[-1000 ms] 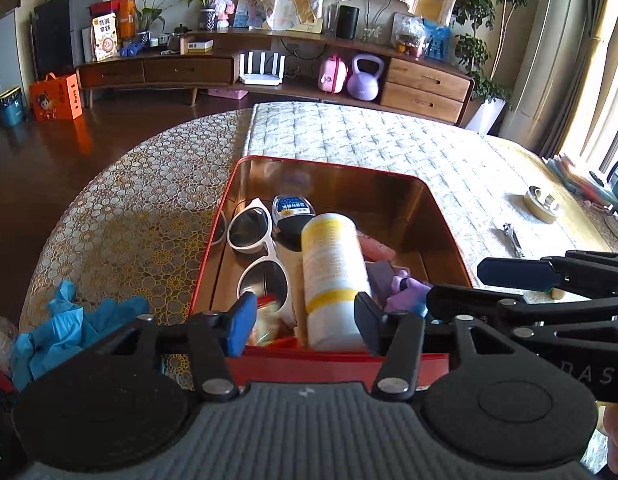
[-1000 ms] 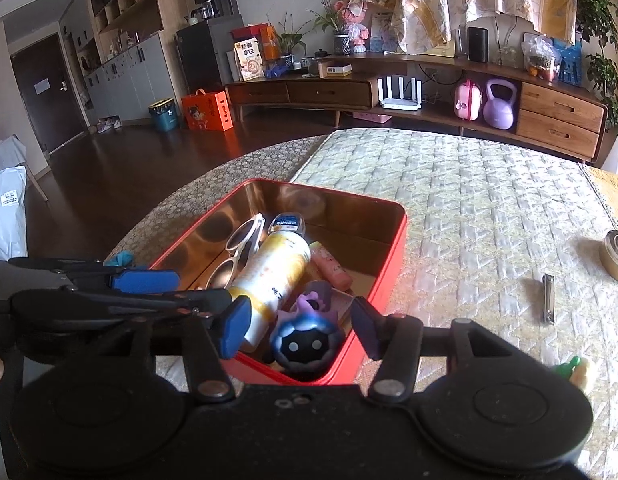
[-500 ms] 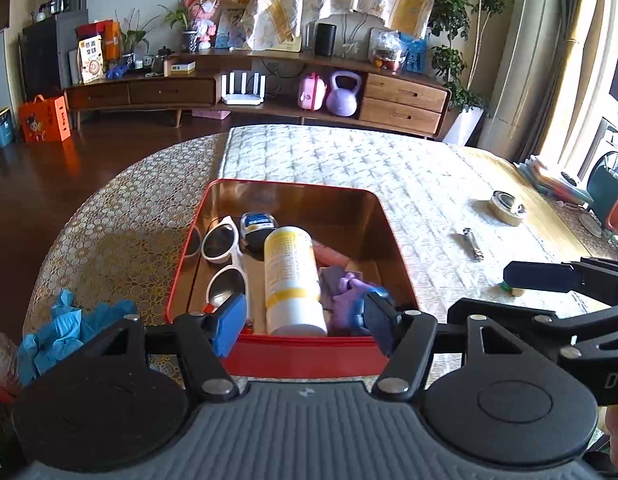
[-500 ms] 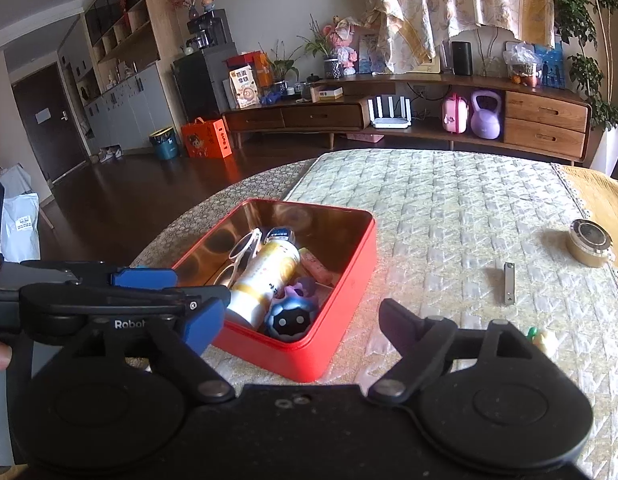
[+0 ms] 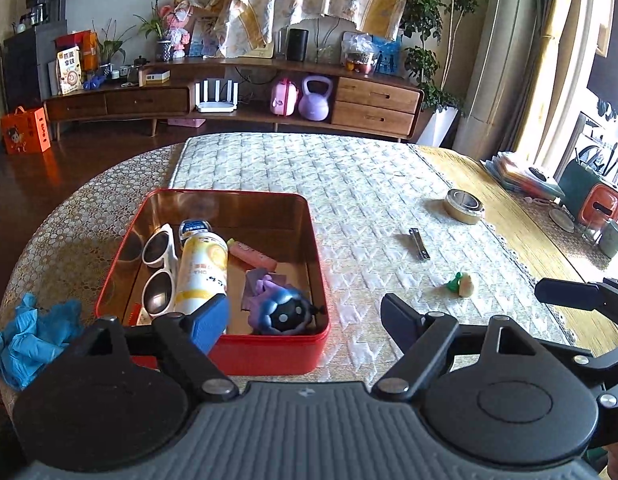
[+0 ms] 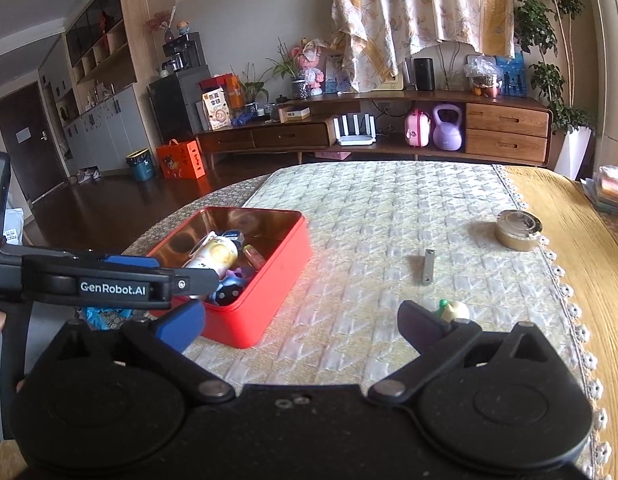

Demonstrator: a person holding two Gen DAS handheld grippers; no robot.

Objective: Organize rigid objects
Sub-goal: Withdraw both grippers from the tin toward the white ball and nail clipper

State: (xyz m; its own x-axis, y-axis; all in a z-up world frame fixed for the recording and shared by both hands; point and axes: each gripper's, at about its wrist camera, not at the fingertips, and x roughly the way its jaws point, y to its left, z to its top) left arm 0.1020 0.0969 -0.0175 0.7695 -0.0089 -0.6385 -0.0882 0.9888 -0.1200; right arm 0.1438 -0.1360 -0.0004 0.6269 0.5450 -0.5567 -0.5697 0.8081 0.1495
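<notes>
A crumpled blue glove (image 5: 27, 336) is lying at the left edge of the table (image 5: 361, 184), just left of the red tin (image 5: 269, 350). The tin is sitting near the table's left front, on the seam where the gold lace cloth meets the pale quilted runner. Inside it, white sunglasses (image 5: 159, 268) are lying along the left wall, a white and yellow bottle (image 5: 201, 272) is lying beside them down the middle, a pink tube (image 5: 251, 255) is resting to its right, and a blue round toy (image 5: 281, 312) is sitting in the front right corner on something purple.

The left gripper (image 5: 305, 312) is hovering over the tin's front right corner with its fingers spread wide and holding nothing. Right of the tin, on the runner, a metal nail clipper (image 5: 419, 243) is lying apart from everything, a small green and cream toy (image 5: 463, 283) is lying nearer the front, and a roll of tape (image 5: 464, 206) is sitting toward the runner's right edge.

The right gripper (image 6: 301, 320) is hanging over the bare runner between the tin and the small toy, fingers also wide apart and empty.
</notes>
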